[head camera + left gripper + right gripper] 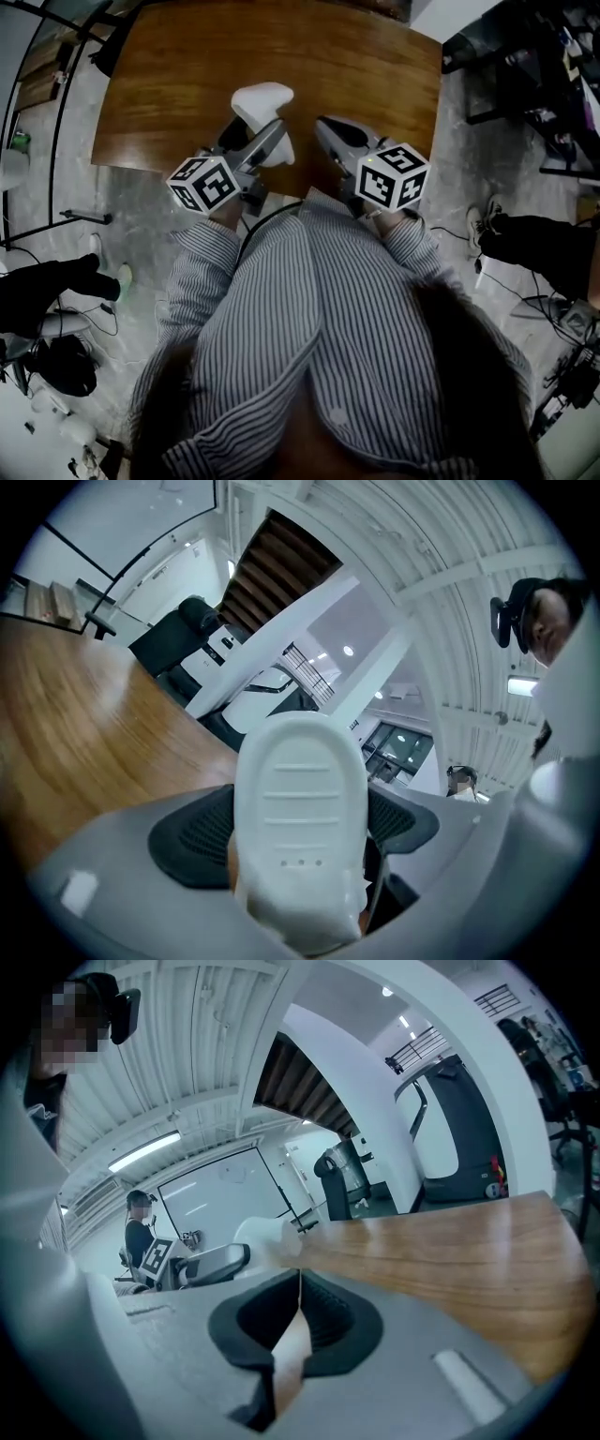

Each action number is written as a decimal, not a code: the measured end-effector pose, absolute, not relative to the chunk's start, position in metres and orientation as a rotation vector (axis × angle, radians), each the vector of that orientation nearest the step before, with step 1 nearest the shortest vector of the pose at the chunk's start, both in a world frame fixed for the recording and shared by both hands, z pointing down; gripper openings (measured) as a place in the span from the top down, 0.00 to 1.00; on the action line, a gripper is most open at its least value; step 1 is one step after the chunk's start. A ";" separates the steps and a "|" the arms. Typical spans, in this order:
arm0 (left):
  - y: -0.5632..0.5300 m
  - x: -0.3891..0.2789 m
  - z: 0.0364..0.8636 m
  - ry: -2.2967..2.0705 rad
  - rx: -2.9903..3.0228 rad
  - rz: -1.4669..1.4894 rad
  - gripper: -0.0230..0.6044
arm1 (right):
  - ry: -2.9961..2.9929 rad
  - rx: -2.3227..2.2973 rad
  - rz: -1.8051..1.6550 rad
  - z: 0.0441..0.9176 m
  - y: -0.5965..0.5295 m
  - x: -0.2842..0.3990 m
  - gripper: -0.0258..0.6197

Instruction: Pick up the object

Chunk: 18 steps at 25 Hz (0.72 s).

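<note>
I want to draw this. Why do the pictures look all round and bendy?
Left gripper view: a wide lens bends the ceiling beams and leaves black corners; the white object in the jaws looms huge. Right gripper view: same round frame, the wooden table curves and shines. Head view: the table edges bow outward.

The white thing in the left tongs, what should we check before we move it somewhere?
1. Left tongs closed on the white object: ok, the dark pads press on both its sides.
2. Object sitting in the middle of the grip: ok, it fills the gap evenly.
3. Object lifted off the wooden table: cannot tell from these views.
4. Right tongs out of the way: ok, they are shut, hold nothing and are off to the side, apart from the object.
5. Other things on the table near the object: ok, only bare wood shows.
</note>
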State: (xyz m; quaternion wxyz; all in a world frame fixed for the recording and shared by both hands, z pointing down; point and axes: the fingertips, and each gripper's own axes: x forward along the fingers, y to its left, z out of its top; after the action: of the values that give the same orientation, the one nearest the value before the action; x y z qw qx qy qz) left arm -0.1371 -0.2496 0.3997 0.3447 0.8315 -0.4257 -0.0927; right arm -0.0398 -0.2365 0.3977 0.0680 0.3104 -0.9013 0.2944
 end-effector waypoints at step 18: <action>-0.253 -0.131 0.395 -1.096 2.144 -0.234 0.25 | -2.695 0.892 0.896 0.394 -0.241 -0.040 0.96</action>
State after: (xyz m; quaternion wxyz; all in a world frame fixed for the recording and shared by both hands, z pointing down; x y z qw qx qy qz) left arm -0.1309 -0.2529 0.3945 0.3535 0.8289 -0.4239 -0.0907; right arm -0.0402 -0.2405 0.3942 0.0825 0.2985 -0.9023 0.2999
